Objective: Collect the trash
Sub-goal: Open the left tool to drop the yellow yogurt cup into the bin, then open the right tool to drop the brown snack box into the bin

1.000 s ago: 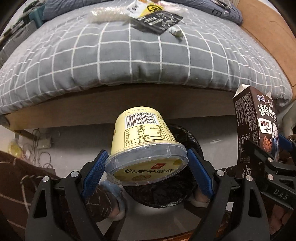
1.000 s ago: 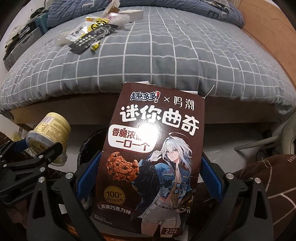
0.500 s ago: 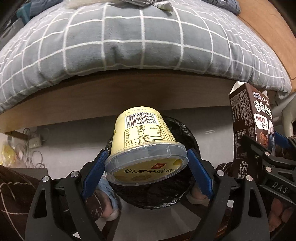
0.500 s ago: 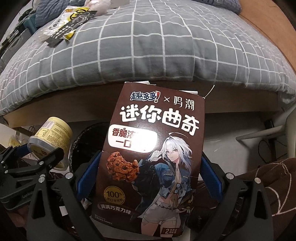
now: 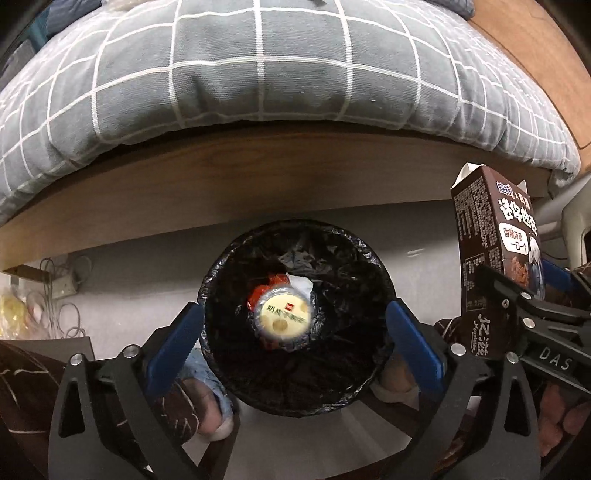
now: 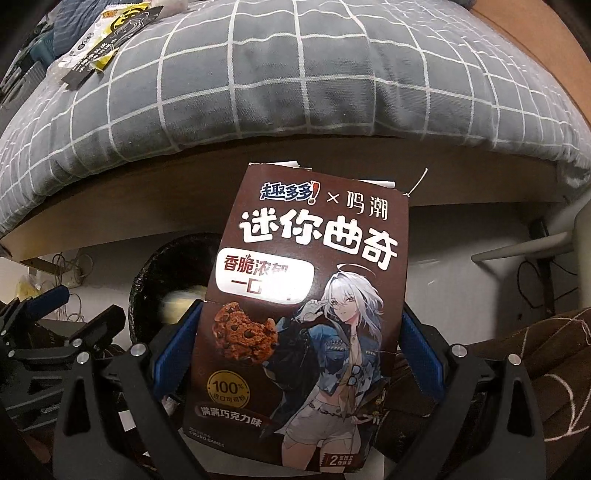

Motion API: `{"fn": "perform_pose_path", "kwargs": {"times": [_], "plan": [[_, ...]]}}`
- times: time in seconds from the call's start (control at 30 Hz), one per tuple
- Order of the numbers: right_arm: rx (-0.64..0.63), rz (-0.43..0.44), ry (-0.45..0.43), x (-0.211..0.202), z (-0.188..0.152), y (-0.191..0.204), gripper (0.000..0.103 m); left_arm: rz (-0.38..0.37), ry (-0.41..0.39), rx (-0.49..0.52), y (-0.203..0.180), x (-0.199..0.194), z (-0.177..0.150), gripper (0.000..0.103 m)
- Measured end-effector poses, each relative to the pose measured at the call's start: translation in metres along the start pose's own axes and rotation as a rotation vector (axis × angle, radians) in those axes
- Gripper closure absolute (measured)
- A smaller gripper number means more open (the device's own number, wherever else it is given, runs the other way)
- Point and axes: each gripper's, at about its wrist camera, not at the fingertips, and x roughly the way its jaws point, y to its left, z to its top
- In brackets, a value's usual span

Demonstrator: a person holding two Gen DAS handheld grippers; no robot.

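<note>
My left gripper (image 5: 293,326) is open and empty right above a round bin with a black liner (image 5: 218,354). The yellow yogurt cup (image 5: 283,322) is inside the bin, blurred, on red and white trash. In the right wrist view the cup (image 6: 181,304) shows as a yellow blur at the bin (image 6: 147,295). My right gripper (image 6: 295,339) is shut on a brown cookie box (image 6: 306,295), held upright to the right of the bin. The box (image 5: 495,266) also shows at the right of the left wrist view.
A bed with a grey checked quilt (image 5: 277,66) and a wooden frame (image 5: 258,192) stands just behind the bin. Snack wrappers (image 6: 99,33) lie on the quilt at the far left. A power strip and cables (image 5: 62,288) lie on the floor at the left.
My left gripper has opened and the yogurt cup has dropped from it into the bin. The right gripper still holds the cookie box and has moved little.
</note>
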Motion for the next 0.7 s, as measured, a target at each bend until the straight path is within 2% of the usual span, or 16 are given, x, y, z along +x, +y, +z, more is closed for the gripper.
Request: {"fn": "perform_pose_path", "kwargs": {"times": [0.37,0.7], "plan": [[-0.100,0.016,-0.052,-0.011,-0.001,0.041,0.010,0.068,-0.055,-0.033,0.036,-0.025,0.002,0.006],[-0.185,0.057,-0.070,-0.019,0.003,0.093,0.009,0.091,-0.096,-0.138,0.087,-0.050,-0.008,0.006]]}}
